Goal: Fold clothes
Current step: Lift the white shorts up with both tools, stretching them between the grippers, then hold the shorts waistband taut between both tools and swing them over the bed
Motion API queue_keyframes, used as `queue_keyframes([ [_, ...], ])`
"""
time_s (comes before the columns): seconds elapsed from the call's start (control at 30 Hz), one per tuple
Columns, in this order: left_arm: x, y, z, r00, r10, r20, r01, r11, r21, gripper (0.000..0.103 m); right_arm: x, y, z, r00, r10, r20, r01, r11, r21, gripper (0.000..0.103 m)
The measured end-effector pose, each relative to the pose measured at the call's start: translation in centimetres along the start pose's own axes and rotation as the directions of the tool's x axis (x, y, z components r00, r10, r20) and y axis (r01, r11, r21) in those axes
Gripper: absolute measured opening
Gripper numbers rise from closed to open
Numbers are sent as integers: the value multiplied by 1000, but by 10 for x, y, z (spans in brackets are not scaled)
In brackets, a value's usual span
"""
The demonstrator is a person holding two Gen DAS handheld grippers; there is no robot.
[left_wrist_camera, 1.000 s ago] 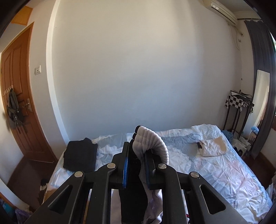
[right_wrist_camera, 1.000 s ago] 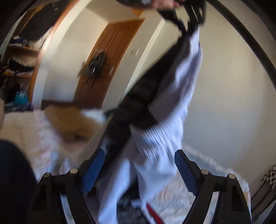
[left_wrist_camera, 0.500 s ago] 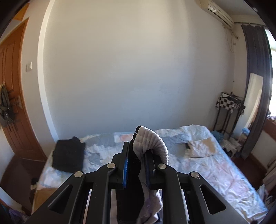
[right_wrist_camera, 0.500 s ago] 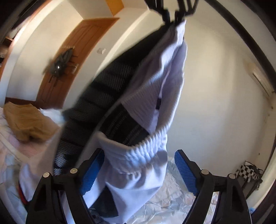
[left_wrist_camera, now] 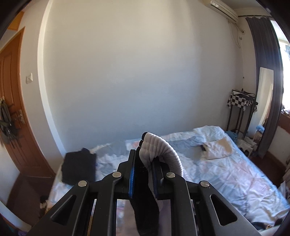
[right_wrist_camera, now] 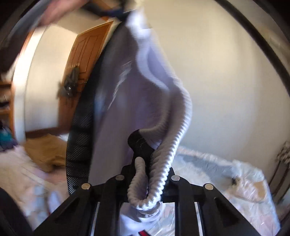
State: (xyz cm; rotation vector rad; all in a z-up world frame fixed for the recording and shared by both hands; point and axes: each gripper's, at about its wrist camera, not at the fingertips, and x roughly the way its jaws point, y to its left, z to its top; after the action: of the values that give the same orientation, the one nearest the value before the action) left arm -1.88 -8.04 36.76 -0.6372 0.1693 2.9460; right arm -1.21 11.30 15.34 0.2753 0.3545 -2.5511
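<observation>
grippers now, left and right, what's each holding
left gripper: shut on the white garment
right gripper: jaws just closed, shut on the same garment's ribbed band

Behind everything, a plain pale wall [left_wrist_camera: 126, 76]. Far left, a brown wooden door [left_wrist_camera: 10, 112] with a dark bag [left_wrist_camera: 6, 125] hanging on it, beside a light switch [left_wrist_camera: 29, 79]. Below, a bed [left_wrist_camera: 226, 177] under a crumpled pale blue sheet. High right, an air conditioner [left_wrist_camera: 222, 9]; beneath, a dark curtain [left_wrist_camera: 266, 76], a leaning mirror [left_wrist_camera: 264, 96] and a rack draped in checkered cloth [left_wrist_camera: 239, 101].
</observation>
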Motion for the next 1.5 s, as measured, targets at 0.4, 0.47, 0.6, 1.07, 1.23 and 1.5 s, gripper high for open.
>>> queue_keyframes([
  [0.4,-41,18,32,977,97,191,-97,995,-10,15,-41,-92,170,996,-86,32,85,996,40,16],
  [0.47,-61,17,48,963,109,245,-111,994,-5,15,-55,-95,200,993,-91,69,88,995,34,16],
  [0.6,-108,13,77,929,120,349,-128,992,0,15,-87,-95,254,985,-104,136,106,994,-2,16],
  [1.07,-110,2,86,945,123,302,-127,992,-6,15,-133,-146,284,996,-38,78,35,999,34,16],
  [1.23,-2,-5,48,976,133,174,-139,990,24,15,-45,-181,227,997,-28,-74,35,996,88,16],
  [1.5,239,-20,-6,985,172,-11,-170,982,87,15,132,-258,117,963,11,-270,25,991,130,16],
])
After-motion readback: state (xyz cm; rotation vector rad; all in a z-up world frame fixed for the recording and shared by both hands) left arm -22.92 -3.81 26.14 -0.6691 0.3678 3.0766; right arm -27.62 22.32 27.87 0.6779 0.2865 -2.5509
